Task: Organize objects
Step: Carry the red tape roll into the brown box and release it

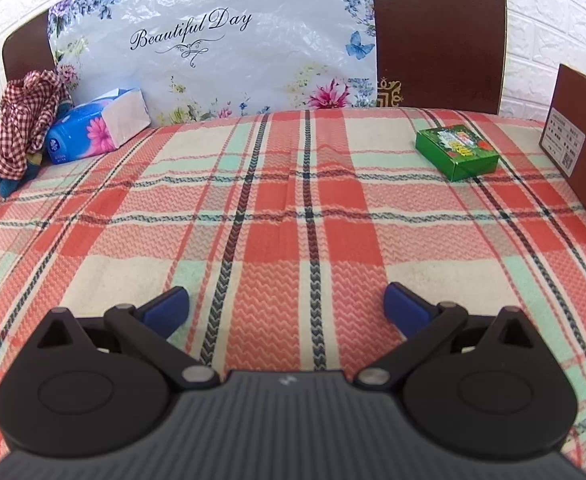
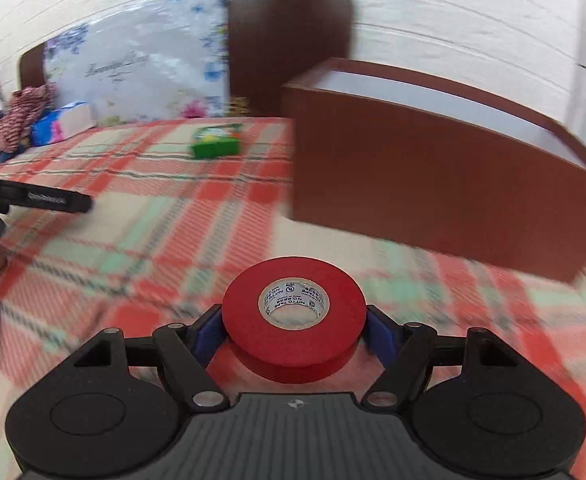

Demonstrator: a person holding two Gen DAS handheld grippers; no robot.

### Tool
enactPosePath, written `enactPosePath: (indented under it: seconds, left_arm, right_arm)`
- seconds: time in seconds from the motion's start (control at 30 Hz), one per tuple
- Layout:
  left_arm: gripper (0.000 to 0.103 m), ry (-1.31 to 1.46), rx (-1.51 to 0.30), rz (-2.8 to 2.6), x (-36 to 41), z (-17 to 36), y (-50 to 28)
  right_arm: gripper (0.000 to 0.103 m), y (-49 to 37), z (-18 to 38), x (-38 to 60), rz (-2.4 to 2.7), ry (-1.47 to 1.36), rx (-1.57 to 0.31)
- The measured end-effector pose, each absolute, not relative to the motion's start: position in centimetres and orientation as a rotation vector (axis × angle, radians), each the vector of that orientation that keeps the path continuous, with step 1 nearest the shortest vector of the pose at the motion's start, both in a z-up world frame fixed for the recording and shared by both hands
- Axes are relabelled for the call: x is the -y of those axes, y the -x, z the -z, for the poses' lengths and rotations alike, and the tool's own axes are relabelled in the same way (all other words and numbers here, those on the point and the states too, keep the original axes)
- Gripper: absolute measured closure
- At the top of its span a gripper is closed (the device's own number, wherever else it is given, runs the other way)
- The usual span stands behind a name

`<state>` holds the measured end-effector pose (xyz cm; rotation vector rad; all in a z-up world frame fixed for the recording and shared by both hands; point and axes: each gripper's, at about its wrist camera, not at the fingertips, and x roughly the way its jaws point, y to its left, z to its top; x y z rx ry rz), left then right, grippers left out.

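Observation:
My right gripper (image 2: 293, 330) is shut on a red roll of tape (image 2: 293, 320), held flat above the plaid bedspread (image 2: 133, 248). A brown open box (image 2: 433, 168) stands just ahead and to the right of it; it also shows at the right edge of the left wrist view (image 1: 581, 136). A small green box (image 1: 456, 152) lies on the bedspread far right in the left wrist view, and left of the brown box in the right wrist view (image 2: 215, 142). My left gripper (image 1: 287, 308) is open and empty, low over the bedspread. The right wrist view is blurred.
A blue tissue pack (image 1: 97, 128) and a red checked cloth (image 1: 17, 128) lie at the back left by a floral plastic bag (image 1: 213, 40) and the dark headboard (image 1: 441, 32). The other gripper's body (image 2: 33, 200) shows at the left of the right wrist view.

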<state>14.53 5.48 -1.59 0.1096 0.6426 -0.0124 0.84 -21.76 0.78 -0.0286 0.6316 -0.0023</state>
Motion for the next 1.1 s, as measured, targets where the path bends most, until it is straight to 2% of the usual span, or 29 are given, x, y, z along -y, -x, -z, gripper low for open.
enactPosePath:
  seconds: [0.2,0.33,0.5,0.67,0.73,0.8,0.87,0.93,0.97,1.03,1.1]
  left_arm:
    - [0.000,-0.291,-0.620,-0.085,-1.8,1.1,-12.7]
    - [0.001,-0.199,-0.691,0.071,1.2,-0.2,-10.1]
    - [0.013,-0.127,-0.754,0.346,7.4,-2.7,-6.3]
    - [0.020,-0.139,-0.783,0.582,13.9,-5.0,-4.0]
    - [0.025,-0.157,-0.835,0.612,15.8,-4.9,-4.3]
    - [0.034,-0.197,-0.906,0.644,17.7,-3.9,-4.7]
    - [0.037,-0.245,-0.919,0.629,18.8,-2.9,-4.7]
    - [0.052,-0.214,-0.946,0.644,18.8,-2.6,-5.0]
    - [0.069,-0.172,-0.976,0.663,18.5,-2.6,-5.5]
    - [0.070,-0.168,-0.990,0.650,18.6,-3.4,-5.6]
    - [0.070,-0.215,-0.923,0.660,19.2,-5.1,-4.8]
  right_arm:
    - [0.030,2.9,-0.7,25.0,0.060,-0.072,-0.608]
    - [0.030,3.8,-0.6,24.6,0.054,-0.031,-0.593]
    - [0.030,5.0,-0.6,25.2,0.040,-0.028,-0.579]
    - [0.030,5.2,-0.8,25.6,0.021,-0.011,-0.589]
    - [0.030,4.7,-0.9,25.6,0.005,0.003,-0.600]
    - [0.030,4.2,-1.0,25.7,-0.010,0.013,-0.607]
    - [0.030,3.5,-1.0,25.7,-0.030,0.011,-0.621]
    - [0.034,3.0,-0.9,25.4,-0.053,0.017,-0.619]
    - [0.034,3.0,-0.9,25.1,-0.054,0.032,-0.612]
    - [0.035,3.2,-1.1,24.9,-0.057,0.043,-0.583]
    - [0.035,3.7,-1.9,25.1,-0.045,0.034,-0.520]
